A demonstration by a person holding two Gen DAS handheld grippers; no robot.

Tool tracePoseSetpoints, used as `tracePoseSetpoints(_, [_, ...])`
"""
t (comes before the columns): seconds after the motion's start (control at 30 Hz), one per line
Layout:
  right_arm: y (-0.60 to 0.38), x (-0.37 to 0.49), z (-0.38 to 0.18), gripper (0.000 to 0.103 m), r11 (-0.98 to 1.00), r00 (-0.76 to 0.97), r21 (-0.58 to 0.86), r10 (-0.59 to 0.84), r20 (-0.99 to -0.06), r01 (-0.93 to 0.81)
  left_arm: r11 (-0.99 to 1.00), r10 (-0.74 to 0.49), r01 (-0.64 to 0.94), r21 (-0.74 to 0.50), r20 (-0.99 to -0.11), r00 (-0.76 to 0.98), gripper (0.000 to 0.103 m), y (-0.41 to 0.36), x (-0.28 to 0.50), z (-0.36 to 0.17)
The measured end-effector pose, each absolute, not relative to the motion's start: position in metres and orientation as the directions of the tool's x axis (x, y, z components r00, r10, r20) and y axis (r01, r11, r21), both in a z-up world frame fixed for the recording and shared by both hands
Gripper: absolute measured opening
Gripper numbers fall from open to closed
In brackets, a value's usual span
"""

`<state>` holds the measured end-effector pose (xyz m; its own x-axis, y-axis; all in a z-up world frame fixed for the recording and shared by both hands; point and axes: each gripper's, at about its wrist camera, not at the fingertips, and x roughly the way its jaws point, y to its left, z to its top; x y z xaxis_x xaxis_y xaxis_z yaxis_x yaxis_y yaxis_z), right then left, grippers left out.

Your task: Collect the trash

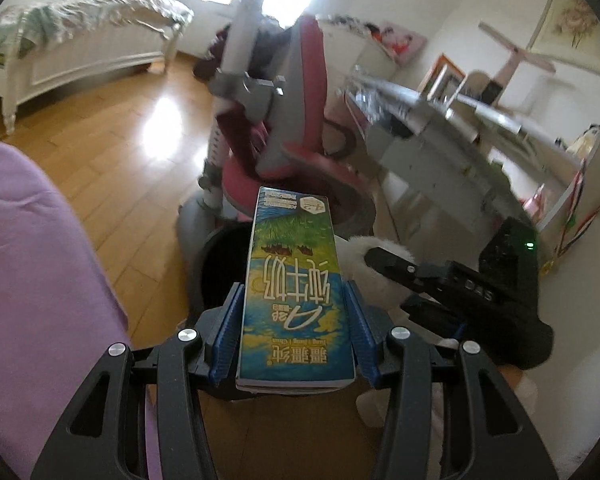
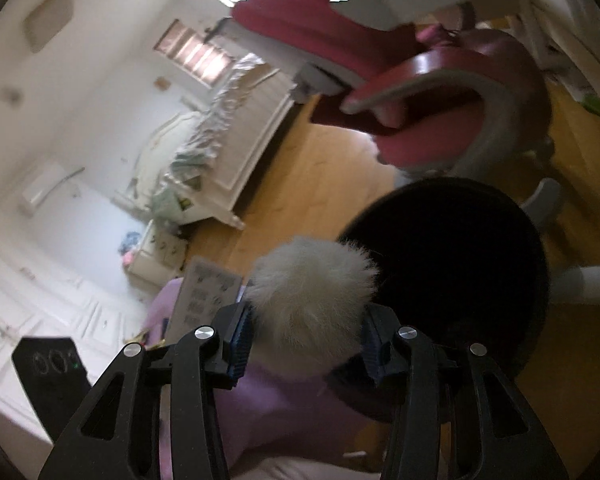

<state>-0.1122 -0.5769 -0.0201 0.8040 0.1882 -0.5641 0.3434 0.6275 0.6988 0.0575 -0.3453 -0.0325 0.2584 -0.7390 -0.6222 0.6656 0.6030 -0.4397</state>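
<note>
My left gripper [image 1: 296, 336] is clamped on a milk carton [image 1: 294, 292], its far end reaching over the near rim of the dark bin [image 1: 224, 264]. My right gripper [image 2: 304, 340] has a white fluffy ball [image 2: 314, 292] between its blue pads at the bin's [image 2: 460, 264] near edge; whether they still press it I cannot tell. A pink chair [image 1: 296, 120] stands just behind the bin.

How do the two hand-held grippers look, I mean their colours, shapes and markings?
Both look the same. The left hand-held gripper has black linkage arms with long cut-out slots and round silver pivot pins, ending in ribbed blue finger pads. The right hand-held gripper has the same build. Seen from the left camera, its black body carries a small green light and white lettering, too blurred to read.
</note>
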Motion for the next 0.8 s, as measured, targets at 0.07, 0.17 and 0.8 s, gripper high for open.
tracePoseSetpoints(0.07, [-0.583, -0.113, -0.028, 0.063, 0.611, 0.799, 0.701, 0.178, -0.574, 0.368, 0.615, -0.716, 0.666, -0.423, -0.654, 0.245, 0.05, -0.355, 0.062, -0.041])
tracePoseSetpoints(0.17, [-0.586, -0.11, -0.03, 0.07, 0.599, 0.798, 0.705, 0.174, -0.578, 0.38, 0.623, -0.695, 0.661, -0.418, -0.685, 0.221, 0.055, -0.367, 0.068, -0.046])
tracePoseSetpoints(0.8, [-0.456, -0.064, 0.03, 0.074, 0.741, 0.74, 0.668, 0.411, -0.532, 0.068, 0.767, -0.626, 0.543, -0.343, -0.587, 0.513, 0.081, -0.212, 0.019, 0.024])
